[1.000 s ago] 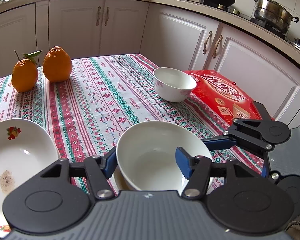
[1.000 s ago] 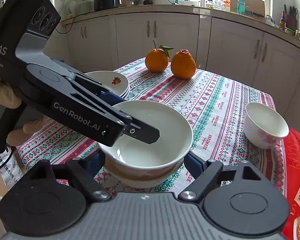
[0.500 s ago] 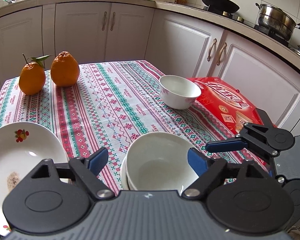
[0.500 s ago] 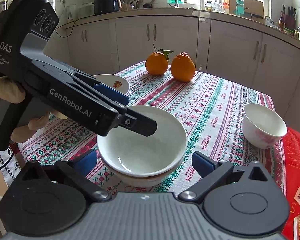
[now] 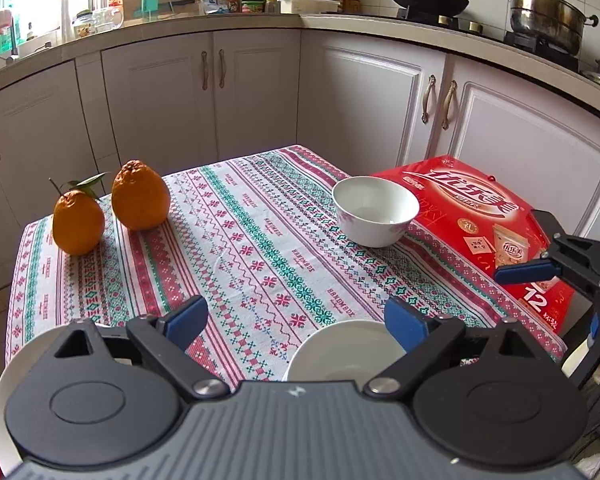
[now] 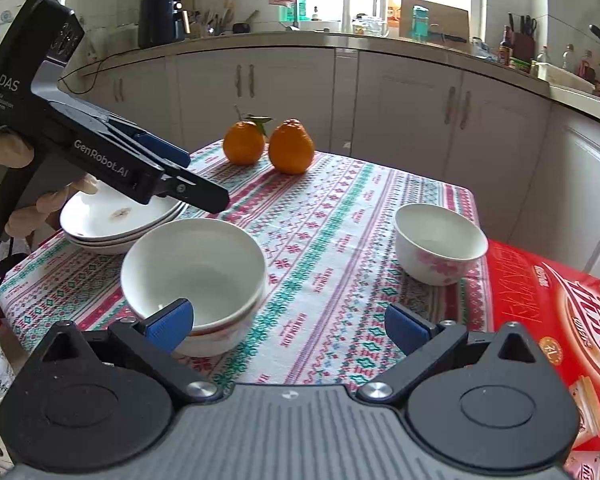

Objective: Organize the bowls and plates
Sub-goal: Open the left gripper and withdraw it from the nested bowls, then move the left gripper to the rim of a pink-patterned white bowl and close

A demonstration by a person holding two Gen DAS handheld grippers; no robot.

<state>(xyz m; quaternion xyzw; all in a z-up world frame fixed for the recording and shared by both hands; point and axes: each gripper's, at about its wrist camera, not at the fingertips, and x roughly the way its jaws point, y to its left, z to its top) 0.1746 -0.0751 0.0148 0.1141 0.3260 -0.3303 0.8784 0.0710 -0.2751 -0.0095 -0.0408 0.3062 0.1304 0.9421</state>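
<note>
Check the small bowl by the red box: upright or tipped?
Upright. The small bowl stands on its base on the tablecloth, rim level and mouth up, empty, beside the red box.

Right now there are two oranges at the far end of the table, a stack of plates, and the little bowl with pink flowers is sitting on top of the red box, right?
Not quite. The little bowl with pink flowers sits on the tablecloth beside the red box, not on top of it; the right wrist view shows this. The two oranges and the stack of plates are as you said.

Glossy white ceramic bowls (image 6: 194, 276) and plates (image 6: 112, 220) sit on a matt woven tablecloth (image 6: 340, 248); the red box (image 6: 548, 304) looks like smooth, shiny cardboard.
</note>
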